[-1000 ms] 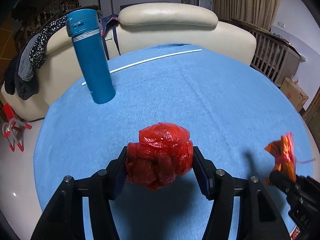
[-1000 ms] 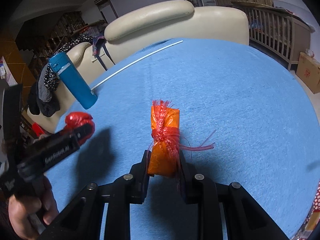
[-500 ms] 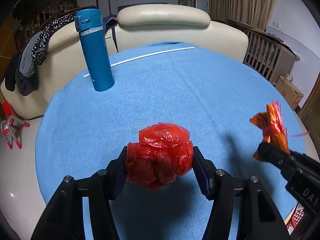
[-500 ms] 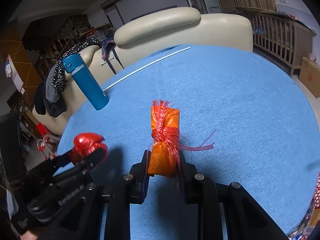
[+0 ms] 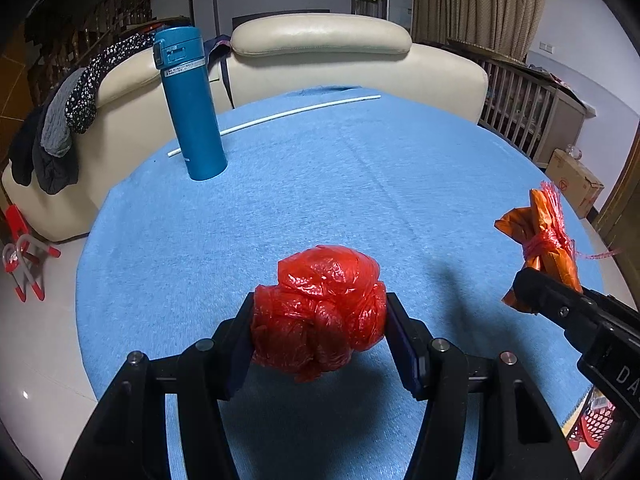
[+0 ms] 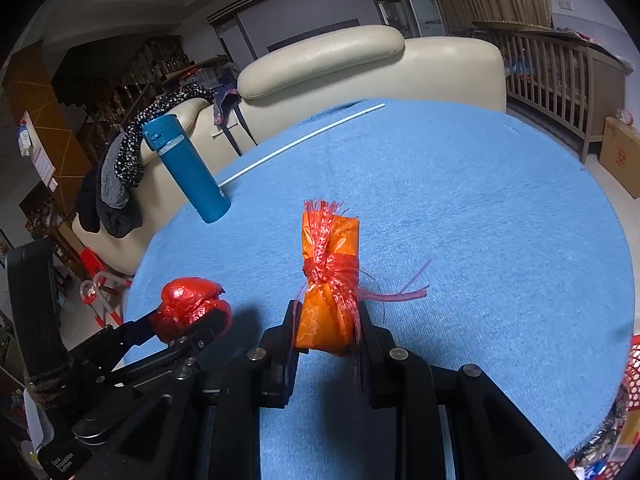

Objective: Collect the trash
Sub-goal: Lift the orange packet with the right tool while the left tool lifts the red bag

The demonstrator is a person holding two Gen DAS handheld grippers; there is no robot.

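Both hands have drawn back from the blue bottle [image 5: 192, 108]. The left gripper [image 5: 320, 316] stays clamped on the red bag [image 5: 320, 312], the right gripper [image 6: 326, 320] on the orange bundle [image 6: 328, 280], above the table [image 5: 360, 184], so 2 pieces of trash are collected and likely bound for a bin.

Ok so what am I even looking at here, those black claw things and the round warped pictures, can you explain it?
There is no robot here. A person holds two hand grippers, and each carries a wide-angle camera looking along its fingers, which is why the pictures bulge. One picture comes from the left gripper, the other from the right gripper.

The left one is clamped on a crumpled red plastic bag. The right one is clamped on an orange bundle tied with red string. Both are held above a round table with a blue cloth.

On the cloth stand a blue flask and a thin white rod. A cream sofa sits behind.
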